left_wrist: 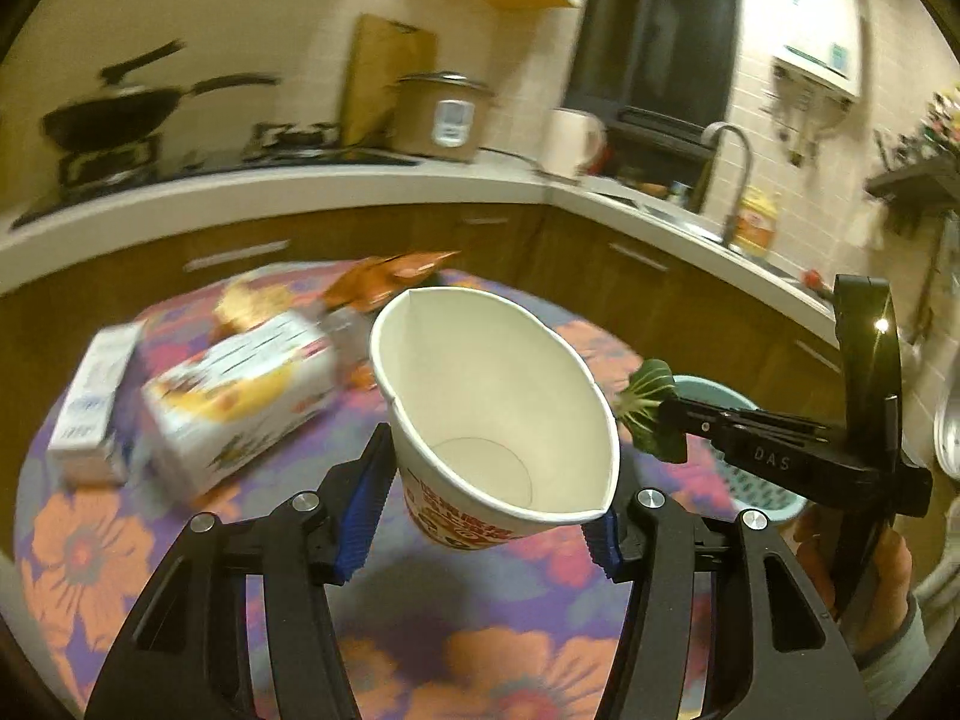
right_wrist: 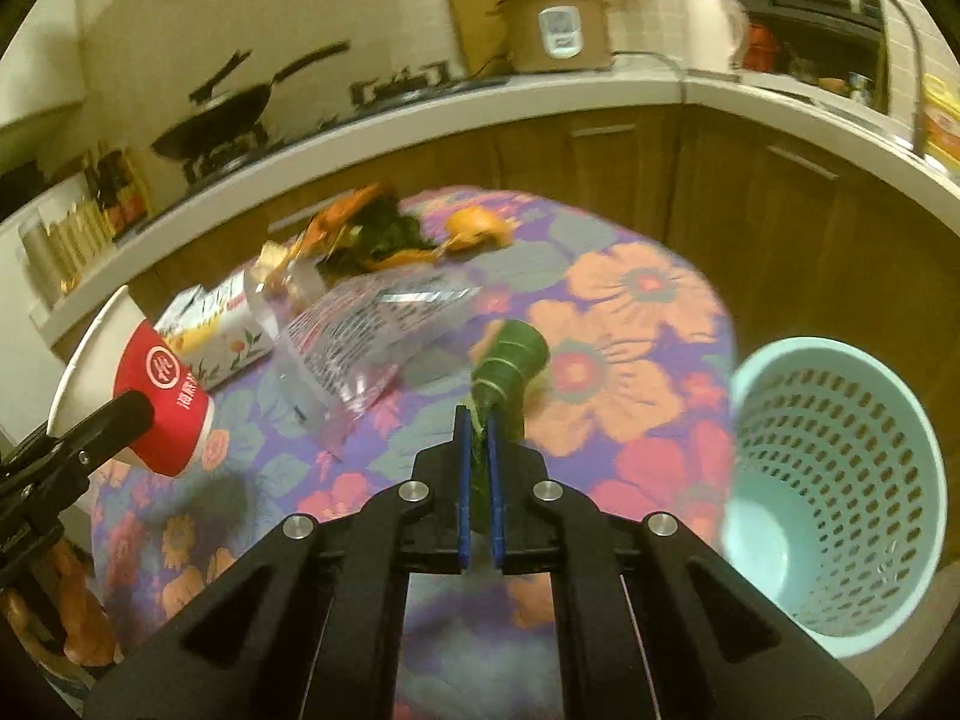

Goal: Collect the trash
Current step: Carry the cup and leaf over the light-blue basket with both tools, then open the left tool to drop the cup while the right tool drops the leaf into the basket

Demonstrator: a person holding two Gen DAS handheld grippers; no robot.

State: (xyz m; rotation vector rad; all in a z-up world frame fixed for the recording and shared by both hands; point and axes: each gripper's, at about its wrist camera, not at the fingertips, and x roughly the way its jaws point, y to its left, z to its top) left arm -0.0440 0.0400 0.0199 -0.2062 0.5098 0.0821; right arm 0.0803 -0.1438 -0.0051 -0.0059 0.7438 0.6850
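1. Tongs on the left (left_wrist: pixel 489 516) were clamped across a white paper noodle cup with a red printed wall (left_wrist: pixel 492 396), squeezed oval at centre frame above the floral tablecloth (left_wrist: pixel 90 546).
2. The right tongs (right_wrist: pixel 477 420) were nearly closed, pinching a green vegetable leaf (right_wrist: pixel 510 360) at mid-frame.
3. A pale blue perforated plastic basket (right_wrist: pixel 840 480) stood at the right edge, beside the table.
4. A printed white carton (left_wrist: pixel 240 396), a clear plastic wrapper (right_wrist: pixel 366 342) and orange peel (right_wrist: pixel 480 228) lay on the cloth, upper left.
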